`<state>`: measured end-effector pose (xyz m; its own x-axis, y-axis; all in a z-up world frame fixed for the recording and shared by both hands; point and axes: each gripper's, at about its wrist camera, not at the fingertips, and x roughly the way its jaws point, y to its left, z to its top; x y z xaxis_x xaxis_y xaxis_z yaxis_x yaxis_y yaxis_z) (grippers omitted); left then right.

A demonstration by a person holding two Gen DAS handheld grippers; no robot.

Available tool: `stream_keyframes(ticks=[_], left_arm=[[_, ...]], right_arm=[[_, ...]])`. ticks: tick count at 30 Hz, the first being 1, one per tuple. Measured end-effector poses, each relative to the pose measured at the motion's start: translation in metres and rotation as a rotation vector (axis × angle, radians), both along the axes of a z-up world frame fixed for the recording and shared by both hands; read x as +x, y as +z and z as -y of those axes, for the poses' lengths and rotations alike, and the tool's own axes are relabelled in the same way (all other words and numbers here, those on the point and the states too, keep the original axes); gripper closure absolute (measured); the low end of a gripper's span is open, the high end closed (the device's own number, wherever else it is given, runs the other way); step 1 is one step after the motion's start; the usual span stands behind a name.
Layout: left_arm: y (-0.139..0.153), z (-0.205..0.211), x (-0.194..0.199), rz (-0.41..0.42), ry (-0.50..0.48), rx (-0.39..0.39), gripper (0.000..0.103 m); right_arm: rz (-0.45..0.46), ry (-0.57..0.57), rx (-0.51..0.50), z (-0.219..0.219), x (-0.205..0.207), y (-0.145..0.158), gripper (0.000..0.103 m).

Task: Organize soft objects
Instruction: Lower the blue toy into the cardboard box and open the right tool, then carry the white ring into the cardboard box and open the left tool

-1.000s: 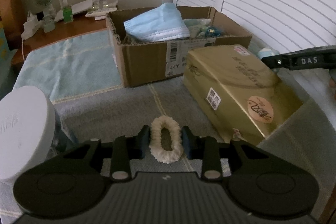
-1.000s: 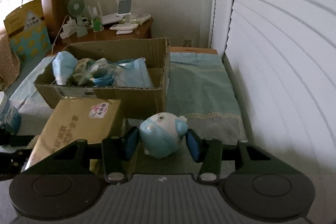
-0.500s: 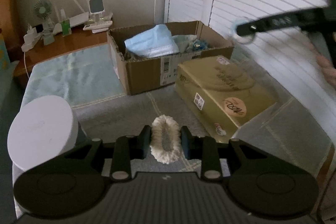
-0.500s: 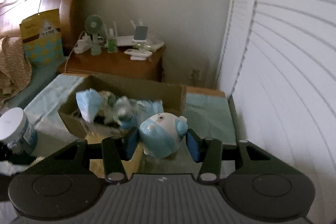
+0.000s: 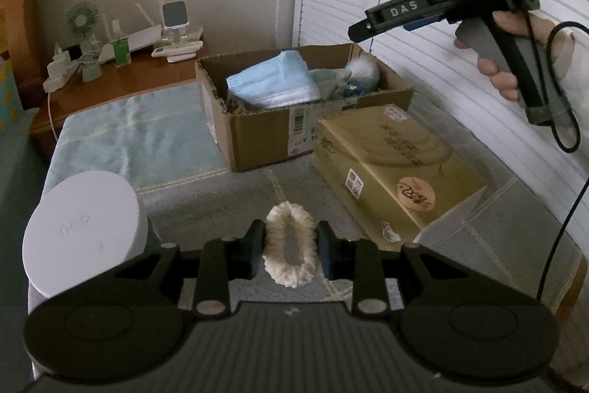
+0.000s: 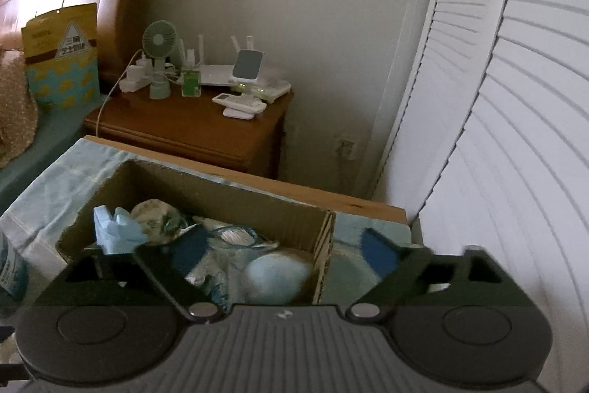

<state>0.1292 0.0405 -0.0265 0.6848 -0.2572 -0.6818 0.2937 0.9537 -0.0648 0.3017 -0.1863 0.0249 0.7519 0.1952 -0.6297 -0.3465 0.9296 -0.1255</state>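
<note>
My left tongs (image 5: 291, 247) are closed narrowly on a cream fuzzy scrunchie (image 5: 290, 255), which stands pinched between the two pads, above the grey-checked cover of the bed (image 5: 206, 201). Just to my left a white-lidded jar (image 5: 83, 231) stands near the tongs. Ahead sits the open cardboard box (image 5: 294, 131), holding a stack of blue face masks (image 5: 274, 85) and, toward its right end, a tangle of pale soft things. A gold gift box (image 5: 394, 168) lies just in front of the cardboard box on its right side, very close to it. My right tongs (image 6: 283, 255) are spread wide with nothing between the blue pads, held over the cardboard box (image 6: 320, 264); in the left wrist view they show up at the upper right, above the box, with my right hand (image 5: 515, 58) wrapped around the handle. Directly beneath the open pads, a light blue plush toy (image 6: 278, 280) lies inside the box near its right wall, blurred, beside crumpled blue and patterned fabric. Behind the box is a wooden nightstand (image 6: 191, 131) carrying a small green fan (image 6: 159, 61), and white louvred doors (image 6: 515, 135) fill the right side.
</note>
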Motion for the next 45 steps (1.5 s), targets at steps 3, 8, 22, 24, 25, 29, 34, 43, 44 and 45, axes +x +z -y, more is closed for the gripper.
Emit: stream_keyframes(ticks=[3,8,22,24,25,29,34,43,44,45], left_arm=[[0.0,0.0,0.001,0.0,-0.004,0.002,0.074],[0.005,0.003,0.001,0.013,-0.025,0.016,0.074],[0.053,0.01,0.021,0.03,-0.114,0.018,0.074],[0.064,0.014,0.029,0.043,-0.128,0.018,0.074],[0.07,0.016,0.035,0.05,-0.135,0.017,0.074],[0.088,0.029,0.062,0.077,-0.161,0.02,0.074],[0.098,0.05,0.107,0.103,-0.166,0.027,0.074],[0.079,0.083,0.176,0.066,-0.162,0.036,0.068],[0.077,0.084,0.18,0.062,-0.163,0.03,0.054],[0.075,0.085,0.182,0.067,-0.155,0.031,0.037]], right_arm=[[-0.003,-0.005,0.003,0.004,-0.008,-0.001,0.0],[-0.004,-0.008,-0.012,0.006,-0.034,0.001,0.0],[-0.049,-0.09,0.041,0.016,-0.125,-0.004,0.0],[-0.045,-0.101,0.047,0.017,-0.135,-0.006,0.0],[-0.044,-0.101,0.051,0.017,-0.139,-0.007,0.0],[-0.048,-0.088,0.08,0.02,-0.152,-0.008,0.0],[-0.051,-0.083,0.094,0.024,-0.16,-0.007,0.0],[-0.047,-0.115,0.099,0.036,-0.159,-0.005,0.0],[-0.046,-0.118,0.1,0.037,-0.159,-0.005,0.0],[-0.045,-0.122,0.101,0.038,-0.158,-0.004,0.0]])
